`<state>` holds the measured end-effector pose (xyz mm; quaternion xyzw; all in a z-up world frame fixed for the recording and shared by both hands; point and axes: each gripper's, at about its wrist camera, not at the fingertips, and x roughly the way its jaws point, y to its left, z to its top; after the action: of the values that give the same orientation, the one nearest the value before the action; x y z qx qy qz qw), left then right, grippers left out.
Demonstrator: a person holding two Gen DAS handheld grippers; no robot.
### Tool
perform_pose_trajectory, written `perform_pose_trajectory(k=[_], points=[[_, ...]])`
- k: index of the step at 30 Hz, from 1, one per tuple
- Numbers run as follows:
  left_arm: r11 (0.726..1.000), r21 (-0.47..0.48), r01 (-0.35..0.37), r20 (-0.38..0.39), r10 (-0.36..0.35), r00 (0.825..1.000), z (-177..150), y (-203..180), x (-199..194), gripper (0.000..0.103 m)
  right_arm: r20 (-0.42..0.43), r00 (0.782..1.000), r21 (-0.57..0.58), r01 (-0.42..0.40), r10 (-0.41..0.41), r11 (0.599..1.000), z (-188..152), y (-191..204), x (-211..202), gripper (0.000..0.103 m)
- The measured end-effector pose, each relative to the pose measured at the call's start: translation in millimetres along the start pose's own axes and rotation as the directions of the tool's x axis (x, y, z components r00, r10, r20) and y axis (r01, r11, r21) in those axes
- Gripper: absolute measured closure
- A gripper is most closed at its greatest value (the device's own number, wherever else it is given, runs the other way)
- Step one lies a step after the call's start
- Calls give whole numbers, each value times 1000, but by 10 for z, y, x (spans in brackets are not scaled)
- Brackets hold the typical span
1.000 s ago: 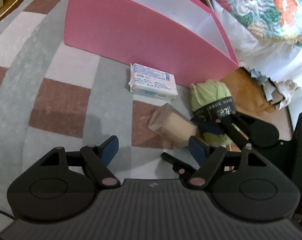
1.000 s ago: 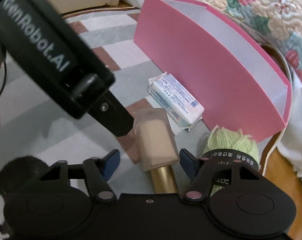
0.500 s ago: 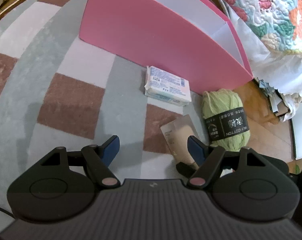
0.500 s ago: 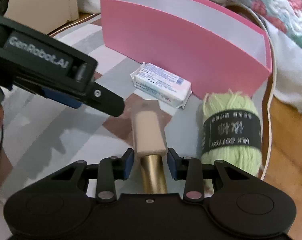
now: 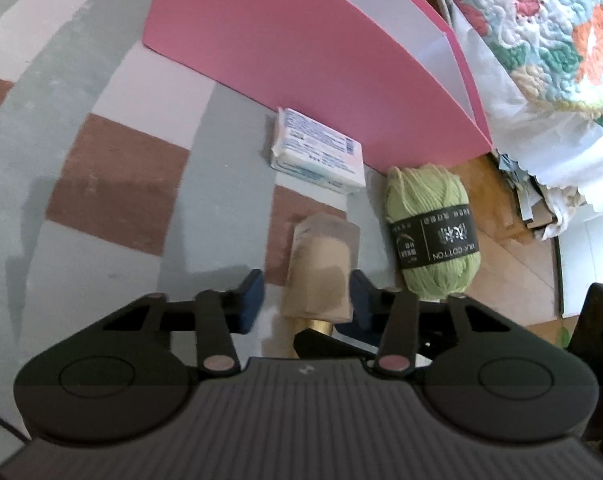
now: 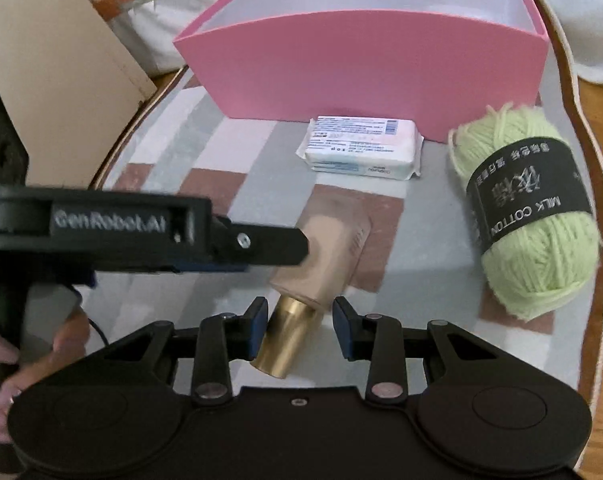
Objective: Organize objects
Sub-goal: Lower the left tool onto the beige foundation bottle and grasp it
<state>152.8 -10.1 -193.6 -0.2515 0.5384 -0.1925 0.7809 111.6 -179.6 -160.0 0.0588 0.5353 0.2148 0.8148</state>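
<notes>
A beige bottle (image 5: 321, 268) with a gold cap (image 6: 289, 336) is lifted slightly off the checked rug, tilted. My right gripper (image 6: 299, 320) is shut on the bottle at the gold cap end. My left gripper (image 5: 307, 300) straddles the beige body; its jaws are closing, the right pad touches and a gap remains at the left pad. In the right wrist view the left gripper's finger (image 6: 277, 246) crosses over the bottle (image 6: 333, 256) from the left. A green yarn ball (image 5: 429, 232) and a wipes pack (image 5: 317, 156) lie just beyond.
A pink box (image 6: 361, 68), open on top, stands behind the wipes pack (image 6: 361, 148) and the yarn ball (image 6: 533, 216). A floral quilt (image 5: 561, 40) hangs at the right over wooden floor (image 5: 513, 248). A person's hand (image 6: 5, 360) grips the left tool. A beige cabinet (image 6: 53, 72) stands left.
My right gripper closed on the bottle's cap end and rolled, tilting the bottle. My left gripper came over the bottle body and its jaws narrowed around it.
</notes>
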Motion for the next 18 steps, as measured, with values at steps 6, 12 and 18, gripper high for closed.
perform_pose_trajectory(k=[6, 12, 18], points=[[999, 15, 42, -9, -42, 999, -26, -29, 22, 81, 45, 997, -132, 70, -64, 989, -51, 143, 27, 57], [998, 6, 63, -22, -63, 998, -30, -54, 24, 81, 43, 994, -137, 101, -96, 985, -5, 81, 134, 59], [992, 123, -13, 6, 13, 1000, -68, -225, 56, 66, 45, 997, -32, 58, -56, 998, 19, -62, 156, 60]])
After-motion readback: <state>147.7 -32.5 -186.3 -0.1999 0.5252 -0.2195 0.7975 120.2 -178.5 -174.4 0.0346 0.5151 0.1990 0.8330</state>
